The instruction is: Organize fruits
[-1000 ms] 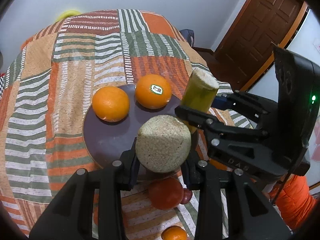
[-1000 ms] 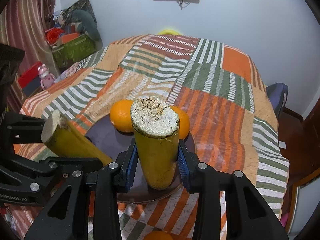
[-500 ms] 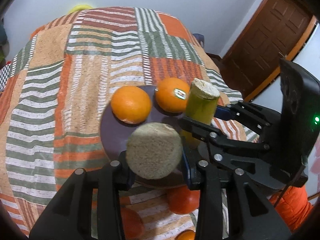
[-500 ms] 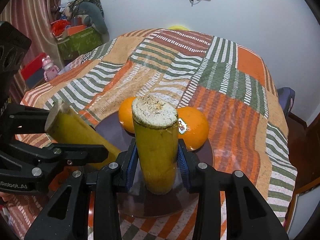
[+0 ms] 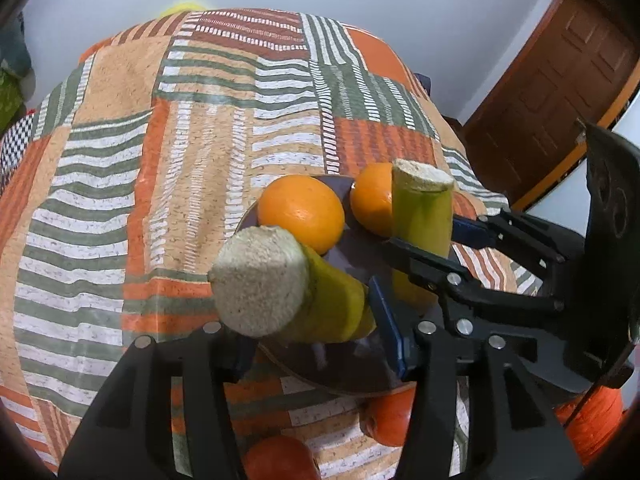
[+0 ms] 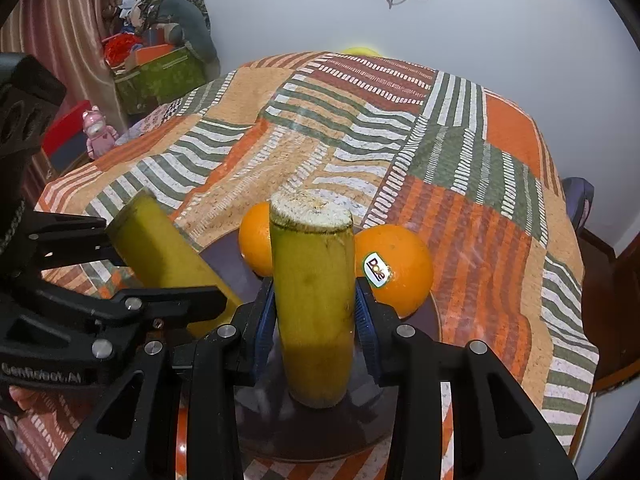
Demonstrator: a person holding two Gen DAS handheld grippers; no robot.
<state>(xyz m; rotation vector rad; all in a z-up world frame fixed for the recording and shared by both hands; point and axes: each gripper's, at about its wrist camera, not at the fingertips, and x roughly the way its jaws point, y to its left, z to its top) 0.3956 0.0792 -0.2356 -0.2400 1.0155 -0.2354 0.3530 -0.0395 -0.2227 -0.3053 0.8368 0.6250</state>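
My left gripper (image 5: pixel 316 320) is shut on a yellow-green cut cane piece (image 5: pixel 280 292), tilted, over the near-left rim of a dark round plate (image 5: pixel 352 376). My right gripper (image 6: pixel 316 312) is shut on a second cane piece (image 6: pixel 314 300), upright, its base resting on the plate (image 6: pixel 434 320). Two oranges (image 5: pixel 302 212) (image 5: pixel 372 200) lie at the plate's far side; one carries a sticker (image 6: pixel 394 270). The right gripper (image 5: pixel 460 264) shows in the left wrist view, and the left gripper (image 6: pixel 132 280) in the right wrist view.
A striped patchwork cloth (image 5: pixel 200 128) covers the round table. Red-orange fruits (image 5: pixel 280 460) (image 5: pixel 390 412) lie on the cloth near the plate's front edge. A wooden door (image 5: pixel 560 92) stands to the right; boxes and a pink toy (image 6: pixel 98 132) are beyond the table's left.
The left gripper has moved left and tilted its cane piece, now at the plate's near-left rim. The right gripper's cane piece has lowered closer to the oranges, still upright.
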